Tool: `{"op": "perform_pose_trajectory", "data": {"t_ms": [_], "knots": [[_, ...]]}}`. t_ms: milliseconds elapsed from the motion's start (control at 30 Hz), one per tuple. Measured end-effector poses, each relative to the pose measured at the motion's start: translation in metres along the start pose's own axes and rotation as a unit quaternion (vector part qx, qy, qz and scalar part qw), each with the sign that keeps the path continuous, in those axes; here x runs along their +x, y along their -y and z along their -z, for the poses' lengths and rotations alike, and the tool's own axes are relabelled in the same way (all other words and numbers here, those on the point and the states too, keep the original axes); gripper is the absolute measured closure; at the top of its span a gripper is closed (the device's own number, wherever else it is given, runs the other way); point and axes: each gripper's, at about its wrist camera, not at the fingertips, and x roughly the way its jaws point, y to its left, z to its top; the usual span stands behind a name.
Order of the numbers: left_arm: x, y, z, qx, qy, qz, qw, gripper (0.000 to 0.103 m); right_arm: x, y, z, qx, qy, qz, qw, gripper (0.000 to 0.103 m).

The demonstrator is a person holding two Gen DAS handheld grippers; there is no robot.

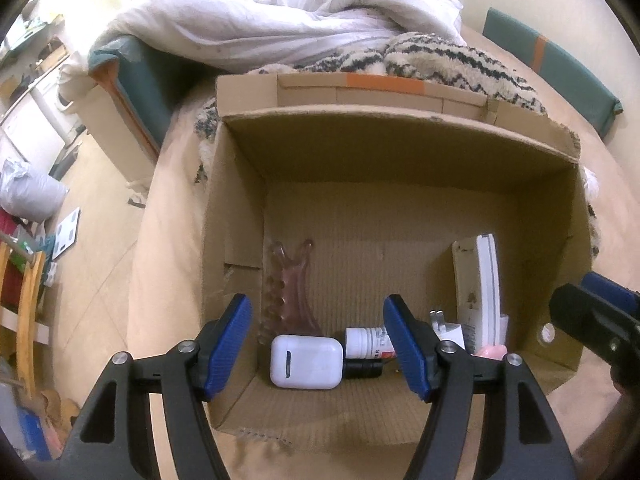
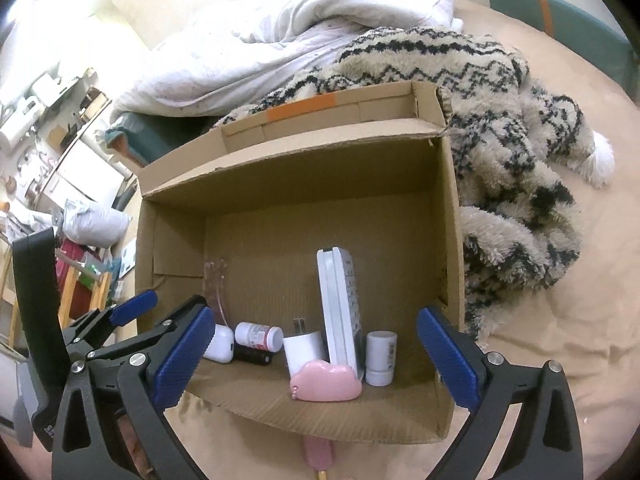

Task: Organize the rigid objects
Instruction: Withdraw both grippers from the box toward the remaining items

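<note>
An open cardboard box (image 1: pixel 400 152) (image 2: pixel 300 176) lies on the bed. Along its near wall sit a white earbud case (image 1: pixel 306 362) (image 2: pixel 220 344), a white pill bottle (image 1: pixel 366 343) (image 2: pixel 258 336) on a black item (image 1: pixel 362 369), a white charger plug (image 2: pixel 304 350), an upright white remote (image 2: pixel 340 308) (image 1: pixel 486 292), a pink cloud-shaped item (image 2: pixel 326 384) and a white cylinder (image 2: pixel 381 358). A translucent pink comb (image 1: pixel 290 280) lies at the left. My left gripper (image 1: pixel 318 312) hangs open over the earbud case, holding nothing. My right gripper (image 2: pixel 316 320) stands wide open above the remote and cloud, empty.
A shaggy black-and-beige blanket (image 2: pixel 512 128) lies behind and right of the box, with a white duvet (image 2: pixel 304 28) beyond. A pink handle-like item (image 2: pixel 318 452) lies on the beige sheet by the box's front edge. The bed's left edge drops to a cluttered floor (image 1: pixel 92 216).
</note>
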Motion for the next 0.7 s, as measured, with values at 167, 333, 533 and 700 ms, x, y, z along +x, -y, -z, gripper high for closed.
{"op": "perform_pose_trajectory", "data": {"t_ms": [167,333,533,700], "knots": [[-0.014,-0.004,-0.003,0.002,0.007,0.003,1.0000,0.037,-0.011,-0.003,-0.001,-0.002,0.007,-0.002,1.000,0.000],[-0.029,-0.015,-0.007,-0.014,0.001,0.001,0.9999,0.037,-0.027,-0.002,-0.001,0.007,0.022,-0.007,1.000,0.000],[-0.054,-0.031,-0.003,-0.030,0.005,0.004,0.9995,0.037,-0.047,-0.008,0.004,0.004,0.034,-0.014,0.999,0.000],[-0.074,-0.040,0.012,-0.029,0.004,0.006,0.9996,0.037,-0.057,-0.009,0.017,-0.003,0.027,-0.014,1.000,0.000]]}}
